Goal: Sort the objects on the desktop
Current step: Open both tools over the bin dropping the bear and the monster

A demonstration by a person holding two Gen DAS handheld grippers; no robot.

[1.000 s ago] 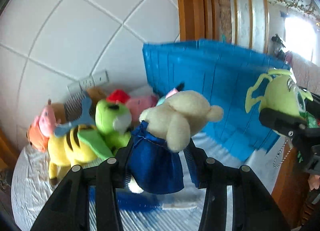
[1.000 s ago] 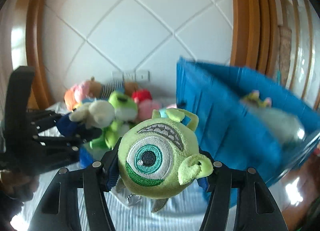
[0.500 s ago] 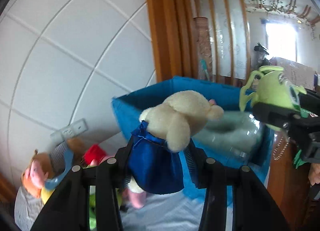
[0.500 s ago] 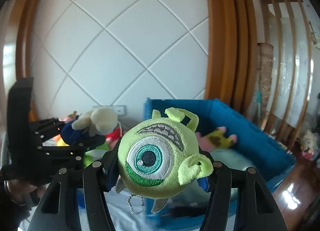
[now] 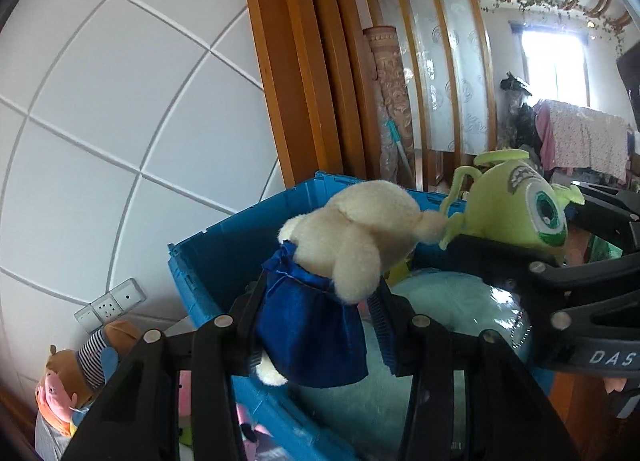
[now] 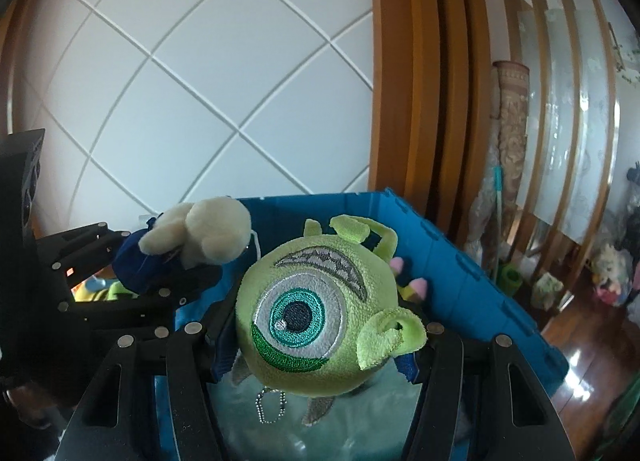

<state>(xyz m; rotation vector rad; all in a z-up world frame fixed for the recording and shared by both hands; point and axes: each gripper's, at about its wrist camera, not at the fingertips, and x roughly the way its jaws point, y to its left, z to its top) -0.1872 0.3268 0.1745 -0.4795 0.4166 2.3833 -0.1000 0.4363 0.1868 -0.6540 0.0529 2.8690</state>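
Note:
My left gripper [image 5: 316, 325] is shut on a cream plush bear in a blue dress [image 5: 352, 245] and holds it above the blue crate [image 5: 224, 245]. It also shows in the right wrist view [image 6: 196, 237]. My right gripper [image 6: 316, 337] is shut on a green one-eyed monster plush [image 6: 316, 313] above the same crate [image 6: 472, 273]. That plush shows at the right of the left wrist view [image 5: 516, 201], almost touching the bear. The crate holds a pale blue plush in a clear bag [image 5: 452, 309] and a toy with pink tips [image 6: 412, 287].
Several plush toys [image 5: 60, 389] lie at the lower left on the table beside the crate. A wall socket [image 5: 110, 303] sits on the white tiled wall. A wooden door frame [image 6: 412, 73] stands behind the crate.
Both grippers have carried their plush toys from over the table to above the crate's open top. The two toys are now closer together. The toy pile has slid to the lower left.

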